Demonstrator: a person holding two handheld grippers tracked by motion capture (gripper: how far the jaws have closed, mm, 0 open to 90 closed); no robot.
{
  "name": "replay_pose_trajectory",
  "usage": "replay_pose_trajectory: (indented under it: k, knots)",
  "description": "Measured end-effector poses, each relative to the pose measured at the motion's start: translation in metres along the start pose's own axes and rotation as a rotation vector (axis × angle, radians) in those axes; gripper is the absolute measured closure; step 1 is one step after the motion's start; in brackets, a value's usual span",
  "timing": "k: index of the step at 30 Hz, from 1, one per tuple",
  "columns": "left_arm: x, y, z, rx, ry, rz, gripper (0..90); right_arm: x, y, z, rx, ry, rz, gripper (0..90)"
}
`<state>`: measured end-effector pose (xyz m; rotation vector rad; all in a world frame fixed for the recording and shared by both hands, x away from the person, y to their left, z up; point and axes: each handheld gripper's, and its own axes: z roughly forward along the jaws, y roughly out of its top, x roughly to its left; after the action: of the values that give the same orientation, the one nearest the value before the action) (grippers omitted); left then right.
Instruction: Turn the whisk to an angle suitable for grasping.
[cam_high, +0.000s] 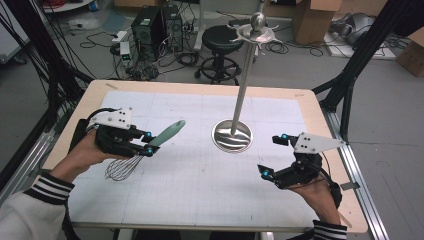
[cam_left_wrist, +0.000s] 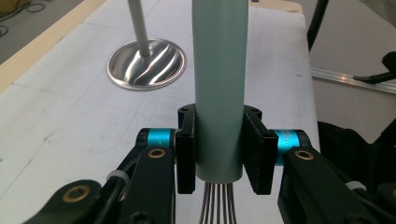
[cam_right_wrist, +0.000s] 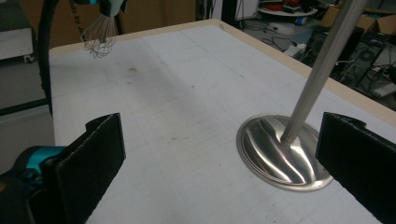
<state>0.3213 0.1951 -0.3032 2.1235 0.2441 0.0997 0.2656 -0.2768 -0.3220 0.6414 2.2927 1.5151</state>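
Overhead, the left gripper (cam_high: 148, 142) clamps both jaws tight on the pale green handle of a whisk (cam_high: 145, 150), holding it above the left side of the white table (cam_high: 200, 195) with the wire loops pointing back toward the person. Across the table, the right gripper (cam_high: 274, 156) hovers with its jaws spread wide and nothing between them, near the round base of a steel stand (cam_high: 233, 135) at mid-table.
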Motion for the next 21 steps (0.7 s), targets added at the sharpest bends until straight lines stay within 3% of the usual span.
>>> replay_pose_trajectory:
  k: [9, 21]
  knots:
    - [-0.008, 0.01, 0.006, -0.054, -0.056, 0.03, 69.2, 0.0, 0.017, 0.002, -0.003, 0.053, -0.034, 0.5]
    - [-0.015, 0.022, 0.012, -0.105, -0.097, 0.066, 69.3, 0.002, 0.033, 0.006, -0.008, 0.099, -0.071, 0.5]
